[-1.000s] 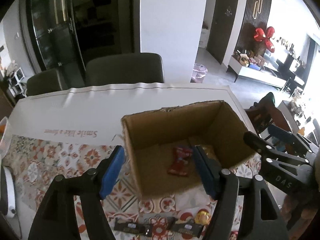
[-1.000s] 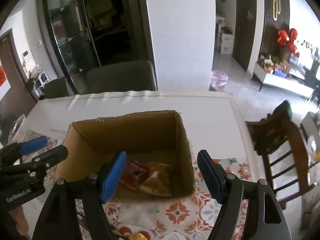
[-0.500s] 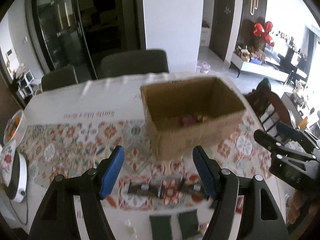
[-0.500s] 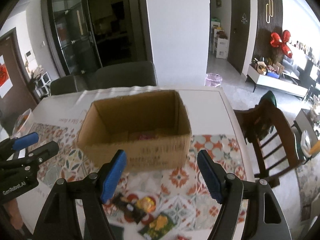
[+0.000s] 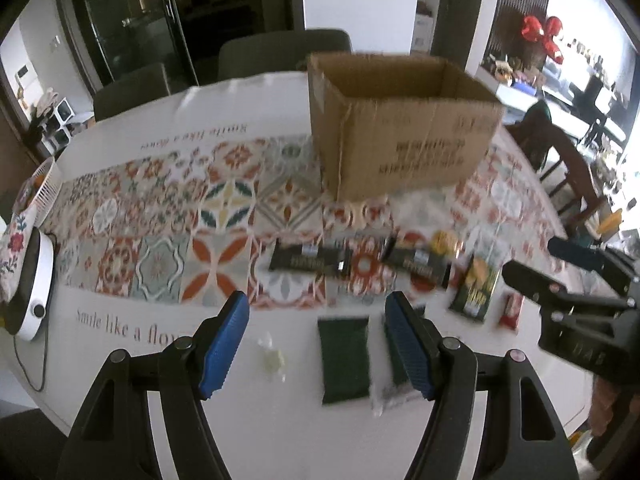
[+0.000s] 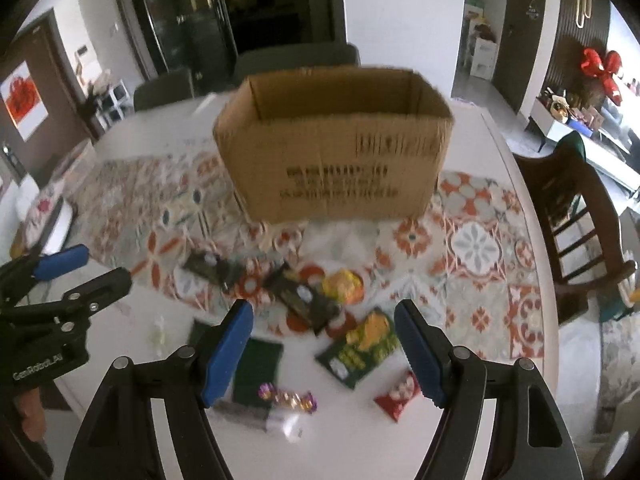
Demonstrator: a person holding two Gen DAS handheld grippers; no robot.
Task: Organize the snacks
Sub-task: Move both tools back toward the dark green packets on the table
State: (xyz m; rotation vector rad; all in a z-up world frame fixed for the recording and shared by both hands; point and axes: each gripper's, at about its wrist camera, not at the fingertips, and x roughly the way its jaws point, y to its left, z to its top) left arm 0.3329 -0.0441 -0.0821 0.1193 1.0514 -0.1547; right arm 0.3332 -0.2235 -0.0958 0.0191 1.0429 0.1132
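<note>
Both tongs, left [image 5: 316, 336] and right [image 6: 324, 344], are spread and empty; best pinch one green packet [image 5: 345, 360] in front of the box [image 5: 400, 124] by its edge.

One cardboard box [image 6: 334, 160], two dark bars [image 5: 308, 260], two green pouches [image 5: 345, 360], one red packet [image 6: 398, 394].

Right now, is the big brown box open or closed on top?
Open. The box has no lid or flaps over its top, and its inside back wall shows over the front rim. What's inside, cannot tell.
</note>
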